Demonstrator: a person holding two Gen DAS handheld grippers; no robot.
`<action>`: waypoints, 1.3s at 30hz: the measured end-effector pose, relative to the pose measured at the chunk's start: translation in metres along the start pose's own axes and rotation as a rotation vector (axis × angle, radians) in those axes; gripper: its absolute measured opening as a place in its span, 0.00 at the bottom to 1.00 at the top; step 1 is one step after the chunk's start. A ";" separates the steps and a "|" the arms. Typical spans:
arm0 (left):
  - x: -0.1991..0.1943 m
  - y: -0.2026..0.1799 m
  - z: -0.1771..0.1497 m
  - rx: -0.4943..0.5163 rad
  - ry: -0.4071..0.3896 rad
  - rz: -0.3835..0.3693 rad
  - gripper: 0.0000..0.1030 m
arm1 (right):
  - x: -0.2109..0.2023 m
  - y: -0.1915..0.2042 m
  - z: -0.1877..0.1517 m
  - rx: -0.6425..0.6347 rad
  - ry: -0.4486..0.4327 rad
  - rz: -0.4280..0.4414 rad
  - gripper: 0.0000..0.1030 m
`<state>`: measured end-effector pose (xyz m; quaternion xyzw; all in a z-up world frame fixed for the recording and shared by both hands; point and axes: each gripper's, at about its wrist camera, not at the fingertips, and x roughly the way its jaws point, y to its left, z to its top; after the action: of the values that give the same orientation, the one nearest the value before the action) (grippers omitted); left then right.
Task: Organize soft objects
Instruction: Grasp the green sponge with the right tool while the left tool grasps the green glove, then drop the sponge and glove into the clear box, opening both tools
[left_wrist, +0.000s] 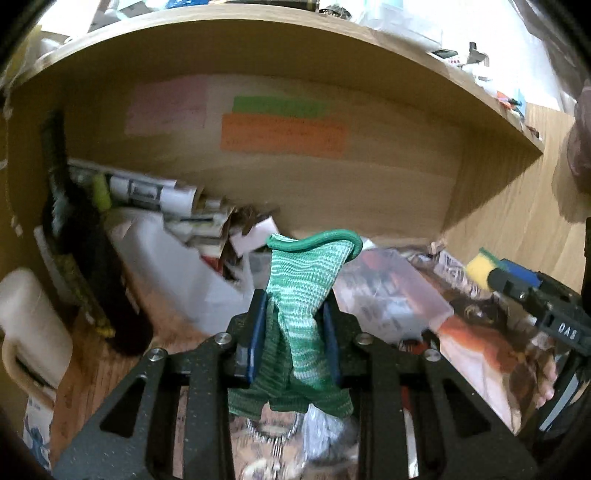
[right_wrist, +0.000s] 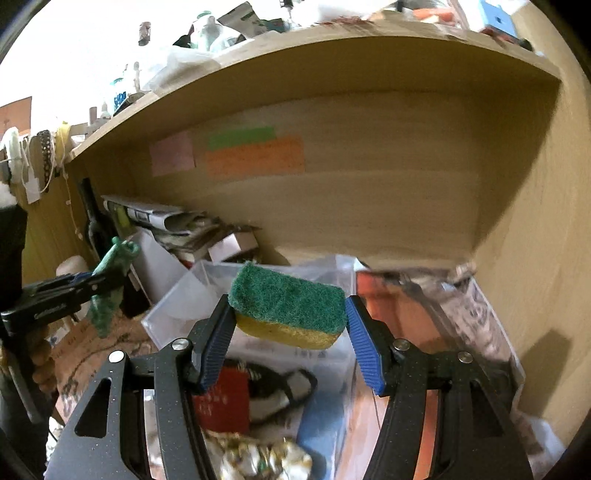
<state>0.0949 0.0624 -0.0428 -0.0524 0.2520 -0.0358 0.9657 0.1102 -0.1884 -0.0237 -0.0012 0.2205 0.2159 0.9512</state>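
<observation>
Left gripper (left_wrist: 295, 314): seen at the near edge of the left wrist view, its blue-padded fingers (left_wrist: 257, 336) clamped on a green knitted cloth (left_wrist: 299, 295); it also shows at the left of the right wrist view (right_wrist: 92, 282).
Green knitted cloth: held upright between the pads, its rolled darker hem (left_wrist: 314, 238) curling over at the top, its lower part hanging below the fingers.
Right gripper (right_wrist: 290, 332): seen low in the right wrist view, its ribbed blue fingers (right_wrist: 364, 347) closed on the two ends of a sponge (right_wrist: 288, 302).
Sponge: held off the desk, green scouring side up and yellow foam beneath, lying roughly level; in the left wrist view it shows at the right as a yellow and green corner (left_wrist: 480, 264).
Desk (left_wrist: 92, 369): a wooden top is seen at lower left, largely covered.
Below the grippers: a clear plastic box (right_wrist: 173, 306), a red card (right_wrist: 221, 402) and printed papers are seen.
Left side: a dark bottle (left_wrist: 92, 280) stands near a white container (left_wrist: 29, 325).
Middle distance: rolled papers and small cartons (left_wrist: 177, 201) are piled against the back.
Far: a wooden back panel carries a pink note (left_wrist: 166, 107), a green note (left_wrist: 280, 105) and an orange note (left_wrist: 282, 136).
Above: a wooden shelf (right_wrist: 332, 37) is crowded with blurred items.
</observation>
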 end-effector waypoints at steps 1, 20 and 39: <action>0.005 -0.001 0.005 0.002 0.003 -0.003 0.27 | 0.004 0.001 0.002 -0.002 0.000 0.006 0.55; 0.136 -0.012 0.015 0.066 0.247 0.018 0.27 | 0.125 0.001 0.000 -0.057 0.274 0.002 0.55; 0.132 -0.012 0.016 0.080 0.236 0.010 0.58 | 0.111 -0.001 0.005 -0.056 0.260 -0.004 0.73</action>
<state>0.2170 0.0390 -0.0907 -0.0081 0.3623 -0.0470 0.9308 0.2023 -0.1431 -0.0662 -0.0563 0.3356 0.2182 0.9146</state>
